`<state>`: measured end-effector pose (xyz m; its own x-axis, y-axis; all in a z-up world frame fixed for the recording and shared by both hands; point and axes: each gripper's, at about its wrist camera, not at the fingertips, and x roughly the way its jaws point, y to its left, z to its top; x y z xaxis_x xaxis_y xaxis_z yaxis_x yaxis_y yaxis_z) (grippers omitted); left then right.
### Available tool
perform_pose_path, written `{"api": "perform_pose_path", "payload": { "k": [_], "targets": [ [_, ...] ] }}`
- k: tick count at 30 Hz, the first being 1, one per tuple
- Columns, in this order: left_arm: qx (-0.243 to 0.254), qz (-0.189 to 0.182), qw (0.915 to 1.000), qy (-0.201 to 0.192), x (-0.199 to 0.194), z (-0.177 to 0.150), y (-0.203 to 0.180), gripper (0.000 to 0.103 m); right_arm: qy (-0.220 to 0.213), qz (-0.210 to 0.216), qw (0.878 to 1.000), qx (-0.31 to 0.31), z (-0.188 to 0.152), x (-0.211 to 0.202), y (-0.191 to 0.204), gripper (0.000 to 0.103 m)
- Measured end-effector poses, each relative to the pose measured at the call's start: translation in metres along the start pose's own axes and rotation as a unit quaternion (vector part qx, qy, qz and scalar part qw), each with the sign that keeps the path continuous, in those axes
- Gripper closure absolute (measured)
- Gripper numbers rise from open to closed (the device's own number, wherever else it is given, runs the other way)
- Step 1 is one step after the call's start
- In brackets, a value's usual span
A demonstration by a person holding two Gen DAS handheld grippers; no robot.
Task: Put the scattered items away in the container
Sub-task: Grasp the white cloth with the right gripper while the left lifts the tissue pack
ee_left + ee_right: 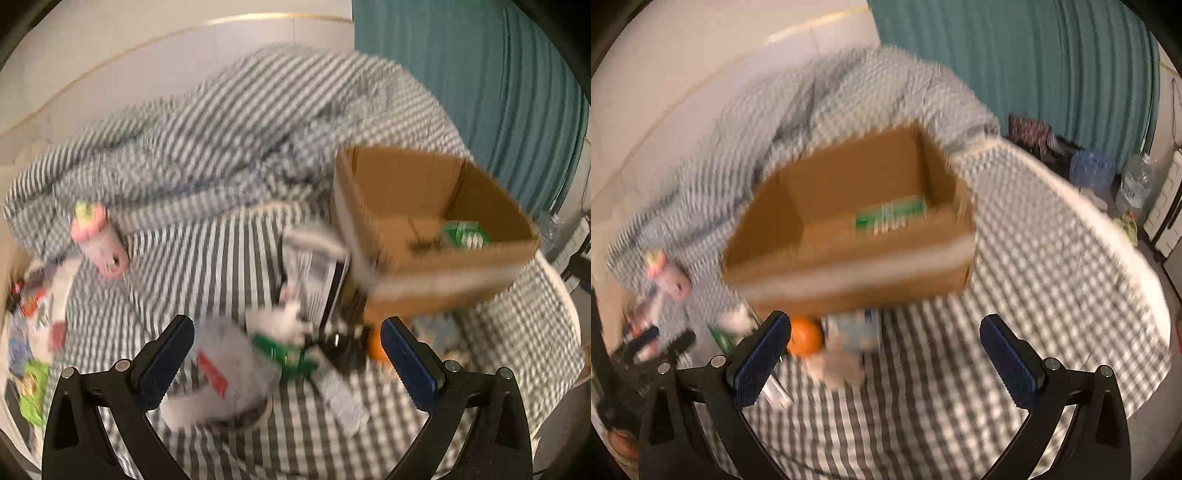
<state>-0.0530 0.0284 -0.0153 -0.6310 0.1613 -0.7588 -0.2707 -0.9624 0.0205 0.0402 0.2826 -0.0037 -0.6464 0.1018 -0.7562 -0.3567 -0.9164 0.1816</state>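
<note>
An open cardboard box point(443, 258) point(849, 254) stands on the checked bed with a green packet point(463, 232) point(890, 218) inside. Both views are blurred. My left gripper point(288, 347) is open and empty above a pile: a white bag with a red label point(221, 373), a green-and-white item point(284, 347), a black object point(340, 347) and a booklet point(314, 280). My right gripper point(886, 347) is open and empty just before the box, above an orange point(807, 338) and a light blue pack point(857, 332). A pink bottle point(99, 240) point(666, 275) lies at the left.
A rumpled checked duvet point(221, 129) is heaped behind the box. More packets point(33, 325) lie at the bed's left edge. A teal curtain point(1034, 66) hangs at the back right, with a water jug point(1136, 181) and a blue basket point(1091, 170) on the floor.
</note>
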Motion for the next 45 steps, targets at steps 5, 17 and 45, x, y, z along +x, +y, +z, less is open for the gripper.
{"api": "perform_pose_path", "payload": {
  "k": [5, 17, 45],
  "targets": [
    [-0.029, 0.005, 0.9995, 0.010, 0.022, 0.002, 0.008, 0.000, 0.034, 0.006, 0.999, -0.032, -0.026, 0.018, 0.017, 0.000],
    [0.198, -0.071, 0.9768, 0.043, 0.106, 0.013, -0.024, 0.000, 0.054, -0.008, 0.998, -0.028, -0.009, 0.050, 0.018, 0.000],
    [0.049, -0.078, 0.9902, 0.105, 0.163, 0.029, 0.006, 0.071, 0.157, -0.032, 0.982, -0.105, -0.064, 0.138, 0.075, 0.080]
  ]
}}
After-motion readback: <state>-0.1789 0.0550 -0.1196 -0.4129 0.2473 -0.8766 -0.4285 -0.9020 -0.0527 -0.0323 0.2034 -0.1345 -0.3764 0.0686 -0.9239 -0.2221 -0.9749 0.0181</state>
